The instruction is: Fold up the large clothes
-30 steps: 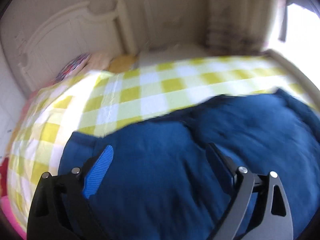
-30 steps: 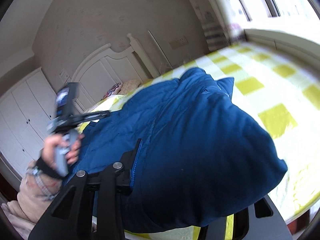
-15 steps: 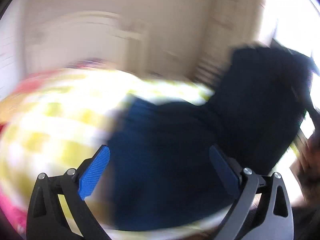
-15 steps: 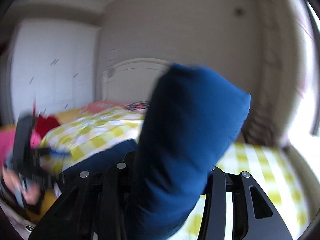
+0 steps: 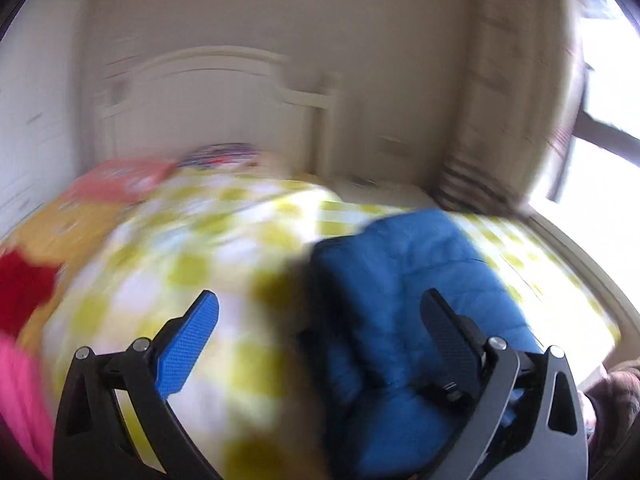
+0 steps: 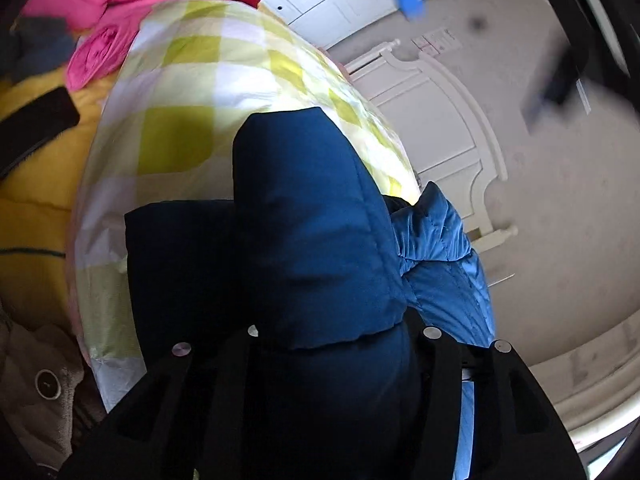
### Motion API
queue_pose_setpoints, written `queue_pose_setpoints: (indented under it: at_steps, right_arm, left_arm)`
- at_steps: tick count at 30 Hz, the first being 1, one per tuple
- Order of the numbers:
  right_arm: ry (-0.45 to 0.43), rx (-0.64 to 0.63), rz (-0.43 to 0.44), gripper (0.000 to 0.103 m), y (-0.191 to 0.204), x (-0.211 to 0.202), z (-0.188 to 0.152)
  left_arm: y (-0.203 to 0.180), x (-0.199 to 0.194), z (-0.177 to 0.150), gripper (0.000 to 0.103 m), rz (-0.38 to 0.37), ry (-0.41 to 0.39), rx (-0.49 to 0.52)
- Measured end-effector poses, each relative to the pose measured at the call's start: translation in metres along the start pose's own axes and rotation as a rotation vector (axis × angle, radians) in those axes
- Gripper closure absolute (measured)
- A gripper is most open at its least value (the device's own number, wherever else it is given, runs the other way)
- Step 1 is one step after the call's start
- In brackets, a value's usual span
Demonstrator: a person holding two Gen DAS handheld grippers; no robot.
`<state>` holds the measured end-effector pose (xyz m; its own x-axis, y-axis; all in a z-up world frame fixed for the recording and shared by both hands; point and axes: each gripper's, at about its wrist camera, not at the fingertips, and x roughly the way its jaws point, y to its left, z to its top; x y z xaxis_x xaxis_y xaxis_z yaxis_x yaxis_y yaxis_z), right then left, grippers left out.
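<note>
The left gripper (image 5: 318, 322) hangs with its jaws spread wide and nothing between them, above the yellow-and-white checked bedspread (image 5: 208, 256). The blue puffer jacket (image 5: 404, 280) lies bunched in the lower right of the left wrist view, partly behind the black right-hand finger. In the right wrist view the right gripper (image 6: 336, 332) has a thick fold of the jacket between its opening jaws, with pink clothing (image 6: 116, 4) at upper left.
</note>
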<state>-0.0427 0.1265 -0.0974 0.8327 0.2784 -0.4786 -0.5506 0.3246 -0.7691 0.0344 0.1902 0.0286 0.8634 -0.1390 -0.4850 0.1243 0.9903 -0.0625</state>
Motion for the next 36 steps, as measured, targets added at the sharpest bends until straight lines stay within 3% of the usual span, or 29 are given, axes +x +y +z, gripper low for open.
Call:
queue_pose_setpoints:
  at_steps: [5, 7, 9, 10, 13, 16, 21, 23, 26, 29, 33, 35, 36]
  right_arm:
    - [-0.007, -0.006, -0.032, 0.047, 0.003, -0.006, 0.0]
    - [-0.013, -0.005, -0.039, 0.044, 0.002, -0.009, -0.001]
    - [-0.02, -0.007, -0.036, 0.04, 0.001, -0.013, -0.005]
    - [-0.023, -0.007, -0.033, 0.038, 0.001, -0.016, -0.007]
    - [-0.048, 0.002, 0.036, 0.034, -0.006, -0.033, -0.017]
    - [-0.124, 0.057, 0.134, 0.023, -0.021, -0.06, -0.033]
    - [-0.232, 0.415, 0.342, 0.033, -0.099, -0.087, -0.081]
    - [-0.254, 0.584, 0.327, 0.033, -0.145, -0.085, -0.105]
    - [-0.233, 0.713, 0.299, 0.041, -0.196, -0.061, -0.121]
    - [-0.171, 0.802, 0.263, 0.045, -0.246, -0.006, -0.132]
    - [-0.131, 0.844, 0.239, 0.052, -0.268, 0.069, -0.124]
    - [-0.051, 0.822, 0.25, 0.056, -0.268, 0.112, -0.131]
    - [0.009, 0.797, 0.314, 0.055, -0.252, 0.146, -0.134]
  left_arm:
    - [-0.043, 0.087, 0.033, 0.003, -0.043, 0.138, 0.172]
    - [-0.045, 0.133, 0.03, 0.003, -0.041, 0.242, 0.161]
    - [-0.042, 0.176, 0.017, 0.002, 0.01, 0.32, 0.176]
    - [-0.037, 0.186, 0.012, 0.002, -0.018, 0.33, 0.151]
    - [-0.019, 0.191, 0.003, 0.002, -0.031, 0.309, 0.075]
    - [-0.019, 0.181, -0.007, 0.002, 0.065, 0.245, 0.106]
    - [-0.011, 0.172, -0.016, 0.002, 0.147, 0.188, 0.077]
    - [-0.009, 0.168, -0.015, 0.002, 0.155, 0.183, 0.062]
    - [-0.008, 0.166, -0.015, 0.002, 0.161, 0.183, 0.061]
    - [-0.008, 0.166, -0.015, 0.002, 0.172, 0.174, 0.066]
    - [-0.005, 0.165, -0.016, 0.002, 0.173, 0.167, 0.053]
    - [-0.003, 0.164, -0.016, 0.002, 0.189, 0.165, 0.046]
    - [0.0, 0.164, -0.016, 0.002, 0.217, 0.162, 0.034]
